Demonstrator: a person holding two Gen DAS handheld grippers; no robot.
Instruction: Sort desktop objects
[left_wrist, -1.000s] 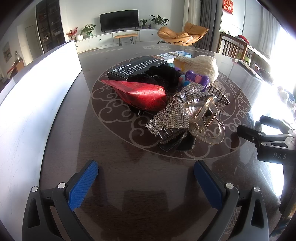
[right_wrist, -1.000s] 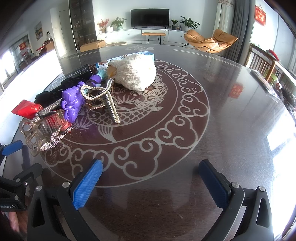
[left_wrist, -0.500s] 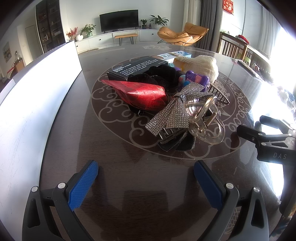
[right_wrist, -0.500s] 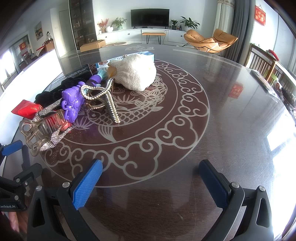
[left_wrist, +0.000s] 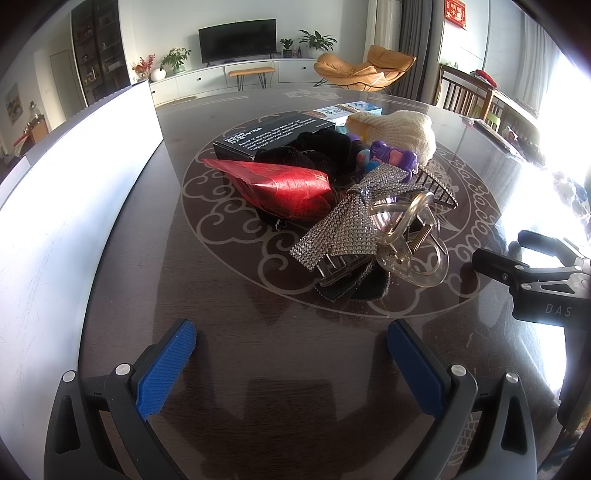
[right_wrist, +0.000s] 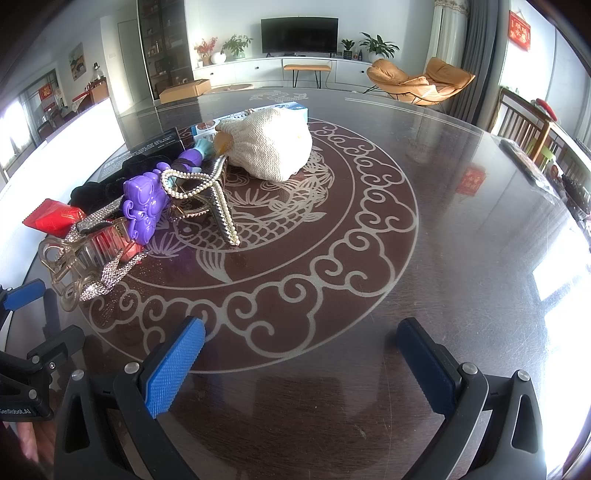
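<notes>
Honestly this looks like square one. Everything sits in one heap on the table (right_wrist: 461, 229), nothing pulled out into groups that I can see.

From the left camera, the heap is dead ahead: a red packet (left_wrist: 284, 184) on its left side, a rhinestone bow (left_wrist: 347, 221) and a clear claw clip (left_wrist: 410, 240) at the near edge, black scrunchies (left_wrist: 314, 151) and a black box (left_wrist: 273, 134) further back. The right camera has the same heap off to its left, with a purple toy (right_wrist: 142, 206), a pearl clip (right_wrist: 210, 195) and a cream knit pouch (right_wrist: 269, 144) at the far end.

The left gripper (left_wrist: 291, 365) is spread wide with nothing in it, parked just short of the heap. The right gripper (right_wrist: 301, 362) is equally wide open and empty, over bare table with the heap off to its left.

So I'd say nothing's sorted and every piece is left to go. The clear clip is the closest grab for the left side.
</notes>
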